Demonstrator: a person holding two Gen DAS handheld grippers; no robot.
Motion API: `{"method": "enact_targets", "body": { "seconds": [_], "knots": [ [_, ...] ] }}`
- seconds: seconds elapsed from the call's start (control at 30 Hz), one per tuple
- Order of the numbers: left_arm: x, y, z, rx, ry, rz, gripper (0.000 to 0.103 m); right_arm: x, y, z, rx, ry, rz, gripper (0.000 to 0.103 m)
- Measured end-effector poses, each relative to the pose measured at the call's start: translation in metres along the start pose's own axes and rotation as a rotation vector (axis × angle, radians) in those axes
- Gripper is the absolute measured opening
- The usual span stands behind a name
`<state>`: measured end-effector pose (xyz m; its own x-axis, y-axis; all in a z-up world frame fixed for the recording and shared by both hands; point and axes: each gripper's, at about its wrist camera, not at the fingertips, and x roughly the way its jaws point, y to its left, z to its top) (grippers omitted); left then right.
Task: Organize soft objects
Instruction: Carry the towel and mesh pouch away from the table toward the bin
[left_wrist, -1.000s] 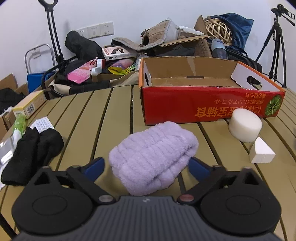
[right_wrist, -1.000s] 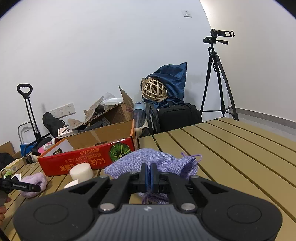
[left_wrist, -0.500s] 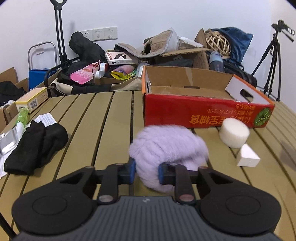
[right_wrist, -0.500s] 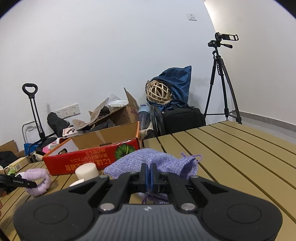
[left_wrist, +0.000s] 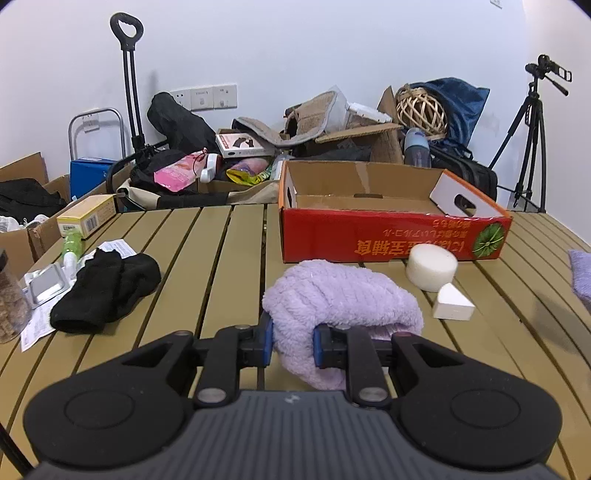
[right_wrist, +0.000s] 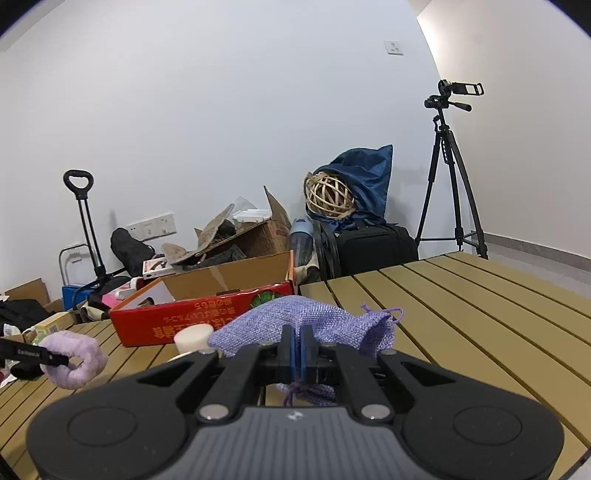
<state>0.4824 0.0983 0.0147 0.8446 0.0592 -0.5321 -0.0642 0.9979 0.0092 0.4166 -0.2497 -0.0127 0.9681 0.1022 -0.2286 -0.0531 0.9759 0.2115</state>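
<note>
Only the left view is showing a black sock lying left of the left gripper, which is squeezing a fluffy towel. The right gripper is pinching a purple pouch over the slatted table, by white walls.

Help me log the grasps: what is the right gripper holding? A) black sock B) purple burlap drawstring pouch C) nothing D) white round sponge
B: in the right wrist view the right gripper is closed on the purple burlap drawstring pouch, its fingers pinching the fabric.

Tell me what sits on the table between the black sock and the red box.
Nothing: in the left wrist view, only bare table slats lie between the black sock and the red box.
</note>
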Motion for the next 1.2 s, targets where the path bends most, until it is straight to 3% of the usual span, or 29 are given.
{"method": "enact_targets", "body": {
  "seconds": [0.63, 1.2],
  "knots": [
    [-0.106, -0.007, -0.033, -0.008, -0.072, -0.007, 0.020, -0.070, 0.012, -0.012, -0.041, 0.009, 0.068, 0.002],
    [-0.197, -0.011, -0.087, -0.063, -0.115, -0.002, 0.020, -0.152, 0.018, -0.027, -0.091, 0.020, 0.113, 0.002]
  ]
}}
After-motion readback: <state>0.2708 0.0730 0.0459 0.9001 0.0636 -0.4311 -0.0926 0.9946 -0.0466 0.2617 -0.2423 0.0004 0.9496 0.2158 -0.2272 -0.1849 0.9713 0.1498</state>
